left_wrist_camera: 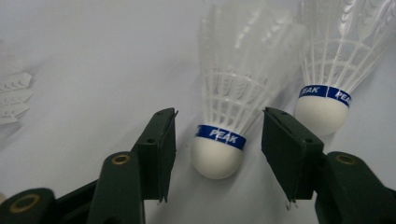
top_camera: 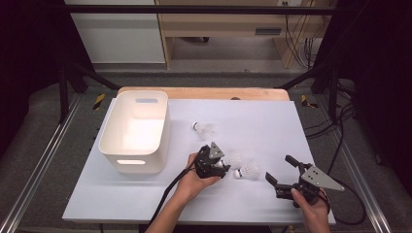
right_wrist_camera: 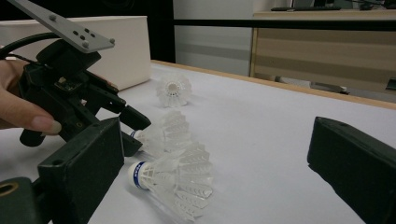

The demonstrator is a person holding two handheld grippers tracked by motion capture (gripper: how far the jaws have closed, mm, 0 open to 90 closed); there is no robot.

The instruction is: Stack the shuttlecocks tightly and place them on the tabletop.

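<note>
Three white feather shuttlecocks lie on the white table sheet point(top_camera: 272, 126). My left gripper point(top_camera: 224, 165) is open, its jaws on either side of the middle shuttlecock point(top_camera: 234, 159) without touching it. In the left gripper view that shuttlecock's cork point(left_wrist_camera: 216, 157) with its blue band sits between the two fingers point(left_wrist_camera: 161, 149), with small gaps on both sides. A second shuttlecock point(top_camera: 248, 171) lies just to its right and appears again as a neighbouring shuttlecock point(left_wrist_camera: 324, 109). The third shuttlecock point(top_camera: 203, 129) lies farther back. My right gripper point(top_camera: 279, 168) is open and holds nothing, at the front right.
A white plastic bin point(top_camera: 121, 160) stands at the left of the sheet, with nothing visible inside. The wooden table edge point(top_camera: 204, 92) runs along the back. Black cables trail from both grippers towards the front edge.
</note>
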